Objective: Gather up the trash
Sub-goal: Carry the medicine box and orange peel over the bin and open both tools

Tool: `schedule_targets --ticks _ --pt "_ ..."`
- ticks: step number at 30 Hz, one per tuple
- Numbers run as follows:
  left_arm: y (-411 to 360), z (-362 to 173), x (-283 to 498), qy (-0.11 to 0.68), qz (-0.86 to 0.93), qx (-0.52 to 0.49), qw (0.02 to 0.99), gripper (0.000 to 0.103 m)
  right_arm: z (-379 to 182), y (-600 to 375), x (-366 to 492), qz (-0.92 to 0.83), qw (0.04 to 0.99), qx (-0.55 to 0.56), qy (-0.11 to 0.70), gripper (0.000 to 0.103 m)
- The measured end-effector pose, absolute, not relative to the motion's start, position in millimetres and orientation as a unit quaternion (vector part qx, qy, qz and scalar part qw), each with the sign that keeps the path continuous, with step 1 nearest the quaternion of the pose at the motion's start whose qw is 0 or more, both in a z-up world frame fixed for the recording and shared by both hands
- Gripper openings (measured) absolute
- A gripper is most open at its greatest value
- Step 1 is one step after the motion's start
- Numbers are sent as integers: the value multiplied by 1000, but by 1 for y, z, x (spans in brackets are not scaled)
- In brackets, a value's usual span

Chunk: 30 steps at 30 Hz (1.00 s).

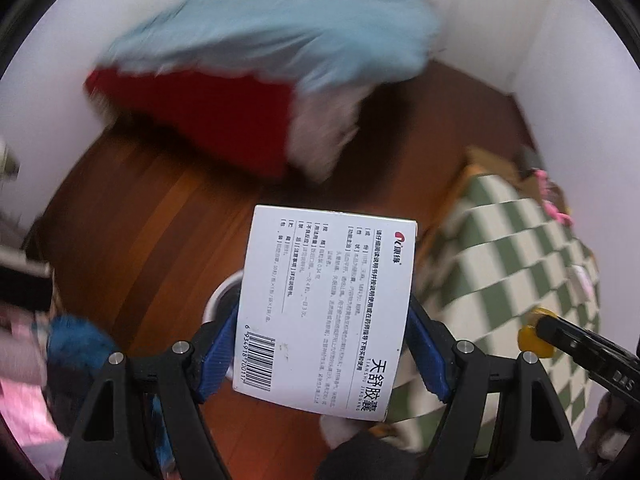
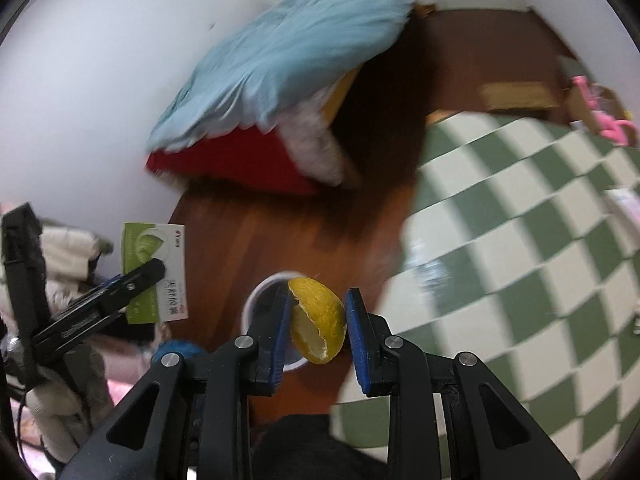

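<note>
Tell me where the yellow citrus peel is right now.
The curved yellow citrus peel sits low in the centre of the right wrist view, clamped in the right gripper, above the round white bin on the brown wooden floor.

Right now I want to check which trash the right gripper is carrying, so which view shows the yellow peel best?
The right wrist view: the yellow peel sits large and sharp between the right gripper's blue pads. The left wrist view shows it only as a small yellow bit at that gripper's tip, near the edge.
</note>
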<state>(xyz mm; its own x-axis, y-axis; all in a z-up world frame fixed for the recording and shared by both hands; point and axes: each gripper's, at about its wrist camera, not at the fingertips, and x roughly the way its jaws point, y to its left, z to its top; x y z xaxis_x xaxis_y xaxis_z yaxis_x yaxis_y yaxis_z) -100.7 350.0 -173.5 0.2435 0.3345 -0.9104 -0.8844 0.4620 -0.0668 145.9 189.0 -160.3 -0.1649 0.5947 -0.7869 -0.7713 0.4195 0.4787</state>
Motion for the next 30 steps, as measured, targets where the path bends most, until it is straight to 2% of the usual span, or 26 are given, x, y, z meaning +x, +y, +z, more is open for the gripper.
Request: schedule_targets --ticks 9,15,16,17,18,24,26,28,29,30 --pt "422 -306 -155 503 415 -397 646 76 -264 299 46 539 564 -149 608 29" --pt "456 -361 -165 530 408 -427 609 79 -336 345 20 506 537 -188 648 29" --pt "457 -365 -166 532 408 -431 604 84 -346 351 17 501 535 -194 653 29" --pt "459 -370 -168 535 408 -434 599 100 -357 356 15 495 530 -201 659 29" --pt "462 -373 -173 539 412 -434 593 103 -366 361 11 492 524 -205 664 29" --pt "456 -374 -197 526 446 -428 584 103 -408 383 -7 478 500 -225 687 32" --pt "451 -371 -204 526 461 -419 579 103 -421 391 -11 470 492 -242 691 43" --pt "443 -366 -215 517 481 -413 576 103 -431 398 -18 470 482 -255 694 64" --pt "441 -365 -218 516 486 -410 574 103 -432 398 -20 472 480 -260 692 70" --pt "436 -362 -222 514 495 -405 572 103 -433 398 -21 474 480 -266 689 82"
